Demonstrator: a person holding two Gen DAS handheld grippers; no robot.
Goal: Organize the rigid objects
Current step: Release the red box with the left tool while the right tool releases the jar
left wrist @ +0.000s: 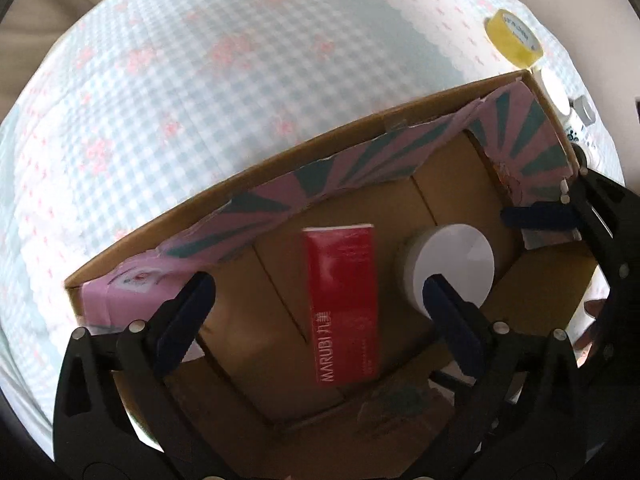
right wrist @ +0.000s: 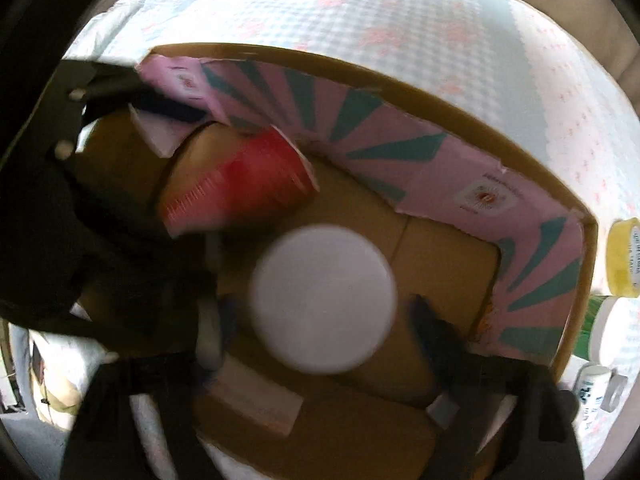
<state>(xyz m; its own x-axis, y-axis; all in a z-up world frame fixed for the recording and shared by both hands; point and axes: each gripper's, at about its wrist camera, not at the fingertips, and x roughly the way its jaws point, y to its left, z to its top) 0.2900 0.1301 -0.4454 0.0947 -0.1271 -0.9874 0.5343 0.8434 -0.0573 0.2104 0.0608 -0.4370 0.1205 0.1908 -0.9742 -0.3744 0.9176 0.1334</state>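
1. Both of my grippers point down into the cardboard box [left wrist: 280, 168] (its inner walls lined with pink paper bearing teal rays), which sits on a checked, flower-printed surface [left wrist: 160, 80].

2. Left gripper [left wrist: 316, 296]: jaws stand fully apart with nothing between the pads. The red carton [left wrist: 344, 304] lies flat on the box floor directly ahead, between the two fingers but clear of both.

3. Right gripper [right wrist: 320, 320]: jaws spread wide on either side of the white round lid [right wrist: 324, 300] of a jar standing on the box floor. The picture is blurred; I judge the pads are not pressing on it, so it reads as released.

4. Governing relation: the carton's long axis runs along the left gripper's pointing line in the picture, crosswise to the jaw gap, so a closing would take it across its narrow width. The jar stands just beside the carton on its right; the left gripper's right finger overlaps the lid in the left view.

5. Legible writing: "MARUBI" in white on the carton, with two characters after it that I cannot read reliably.

6. Still outside the box: a yellow tape roll [left wrist: 514, 38] and small bottles by the far corner, nearer my right hand.
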